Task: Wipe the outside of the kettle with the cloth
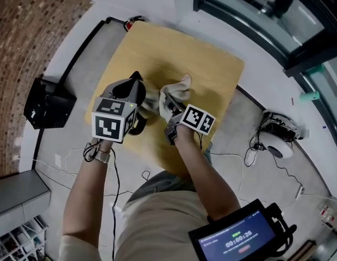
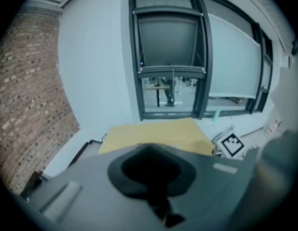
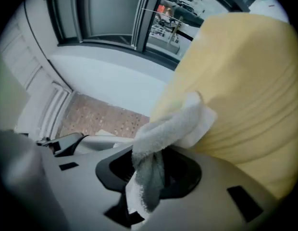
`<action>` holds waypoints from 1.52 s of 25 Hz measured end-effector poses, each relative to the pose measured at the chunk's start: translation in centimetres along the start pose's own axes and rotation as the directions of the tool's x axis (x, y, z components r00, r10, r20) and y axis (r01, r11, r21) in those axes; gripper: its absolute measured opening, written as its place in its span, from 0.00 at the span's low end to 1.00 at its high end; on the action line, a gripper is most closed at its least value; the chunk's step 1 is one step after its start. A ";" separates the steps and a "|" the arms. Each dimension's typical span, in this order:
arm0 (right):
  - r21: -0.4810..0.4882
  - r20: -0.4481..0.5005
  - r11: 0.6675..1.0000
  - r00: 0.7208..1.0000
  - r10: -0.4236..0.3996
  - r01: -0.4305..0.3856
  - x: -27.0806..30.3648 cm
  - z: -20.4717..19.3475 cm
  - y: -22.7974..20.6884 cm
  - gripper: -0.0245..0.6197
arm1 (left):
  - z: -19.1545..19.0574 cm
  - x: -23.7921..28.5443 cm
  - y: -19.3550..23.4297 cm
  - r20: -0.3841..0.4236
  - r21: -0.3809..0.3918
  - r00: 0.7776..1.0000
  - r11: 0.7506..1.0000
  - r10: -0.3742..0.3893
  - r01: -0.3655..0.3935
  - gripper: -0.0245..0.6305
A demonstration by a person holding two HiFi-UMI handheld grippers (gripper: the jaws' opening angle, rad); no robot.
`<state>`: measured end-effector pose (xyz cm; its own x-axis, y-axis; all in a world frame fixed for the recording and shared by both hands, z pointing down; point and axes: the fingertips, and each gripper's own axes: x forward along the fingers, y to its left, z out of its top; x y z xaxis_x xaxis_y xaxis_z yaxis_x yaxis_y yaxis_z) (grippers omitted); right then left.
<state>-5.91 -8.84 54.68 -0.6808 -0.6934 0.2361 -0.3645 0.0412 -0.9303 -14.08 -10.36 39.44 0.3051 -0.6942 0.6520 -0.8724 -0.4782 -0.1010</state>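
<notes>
1. The kettle [image 1: 128, 91] was stood on the bench [image 1: 212, 64], at the left gripper [image 1: 116, 118], presumably for steadying; that gripper's state could not be told.
2. The cloth [image 3: 170, 126] was clenched in the right gripper [image 1: 182, 121], just beside the kettle's side, ready for wiping.

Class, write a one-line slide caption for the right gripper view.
Right tool clamped on a bunched white terry cloth, with the pale wooden table behind it.
</notes>
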 end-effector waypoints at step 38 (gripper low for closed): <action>-0.743 -0.195 0.637 0.977 0.088 -0.206 -13.1 -3.6 20.6 0.50 | -14.8 -21.3 -4.6 0.416 -0.587 0.905 0.786 0.089 0.193 0.02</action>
<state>-6.81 3.64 33.45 -0.8209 -0.5335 0.2036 -0.5643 0.7033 -0.4324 -22.18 14.55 37.12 0.3576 -0.8945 0.2684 -0.8513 -0.1941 0.4874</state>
